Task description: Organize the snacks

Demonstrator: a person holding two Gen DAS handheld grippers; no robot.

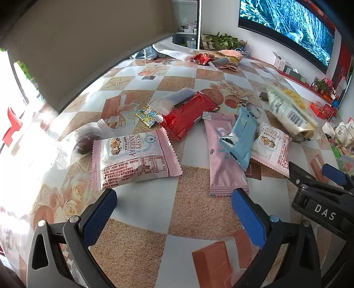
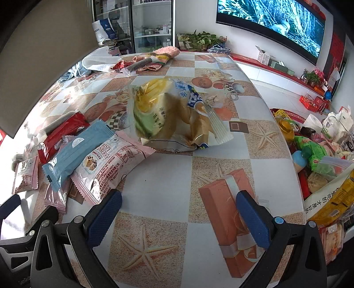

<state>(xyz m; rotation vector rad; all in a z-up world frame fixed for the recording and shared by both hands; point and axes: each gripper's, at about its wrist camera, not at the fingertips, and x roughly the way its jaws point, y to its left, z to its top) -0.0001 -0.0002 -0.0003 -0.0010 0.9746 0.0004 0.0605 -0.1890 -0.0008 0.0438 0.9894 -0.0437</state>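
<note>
Snack packets lie scattered on the patterned table (image 1: 154, 206). In the left wrist view a pink cranberry packet (image 1: 132, 158) rests just ahead of my left gripper (image 1: 174, 215), which is open and empty. Beyond it are a red packet (image 1: 188, 114), a long pink packet (image 1: 221, 155), a blue packet (image 1: 241, 137) and a second cranberry packet (image 1: 273, 147). The right gripper's fingers (image 1: 334, 175) show at the right edge. In the right wrist view a large yellow-and-white bag (image 2: 174, 113) is blurred, ahead of my open, empty right gripper (image 2: 179, 217). The blue packet (image 2: 77, 150) lies to its left.
A clear wrapper (image 1: 77, 141) and a small yellow candy (image 1: 149, 115) lie at the left. Cloths and more wrappers (image 2: 146, 59) sit at the far table edge. A heap of bags and bottles (image 2: 318, 155) fills the space beyond the table's right edge. A screen (image 2: 272, 20) hangs on the wall.
</note>
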